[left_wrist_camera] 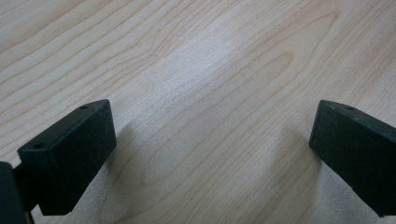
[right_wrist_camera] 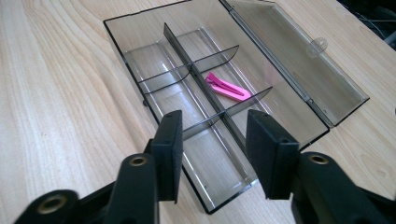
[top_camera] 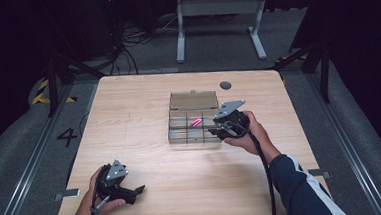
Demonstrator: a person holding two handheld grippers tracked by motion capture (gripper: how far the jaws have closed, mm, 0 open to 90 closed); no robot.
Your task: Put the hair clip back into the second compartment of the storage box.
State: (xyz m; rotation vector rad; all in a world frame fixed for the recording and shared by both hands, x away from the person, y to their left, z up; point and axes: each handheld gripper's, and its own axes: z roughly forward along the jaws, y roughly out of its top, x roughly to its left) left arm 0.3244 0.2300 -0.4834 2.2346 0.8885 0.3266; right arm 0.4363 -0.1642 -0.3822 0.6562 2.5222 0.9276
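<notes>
Near the front-left corner of the pale wooden table (top_camera: pixel 146 155), my left gripper (top_camera: pixel 133 192) rests low over bare, fine-grained board, its two black jaws spread wide apart with nothing between them. Open tabletop stretches away from it to the right and toward the far edge; the table's near edge lies just behind my left hand (top_camera: pixel 99 190).

Right of centre, my right gripper (right_wrist_camera: pixel 212 147) hovers at the near-right end of the smoky clear plastic divider box (right_wrist_camera: pixel 140 51), jaws parted and empty, one on either side of a thin partition wall as its own view shows it. My right hand (top_camera: pixel 252 133) sits just beside the box's right end.

The box is a shallow rectangle with thin, glossy walls, one long divider and short cross partitions forming six compartments. Its hinged clear lid (right_wrist_camera: pixel 299 51) lies folded open flat on the far side. A small pink plastic hair clip (right_wrist_camera: pixel 227 87), slender and tapered, lies flat in the middle compartment of the row nearest the lid; the other compartments hold nothing. A round dark grommet (top_camera: pixel 225 85) marks the table's far-right area.
</notes>
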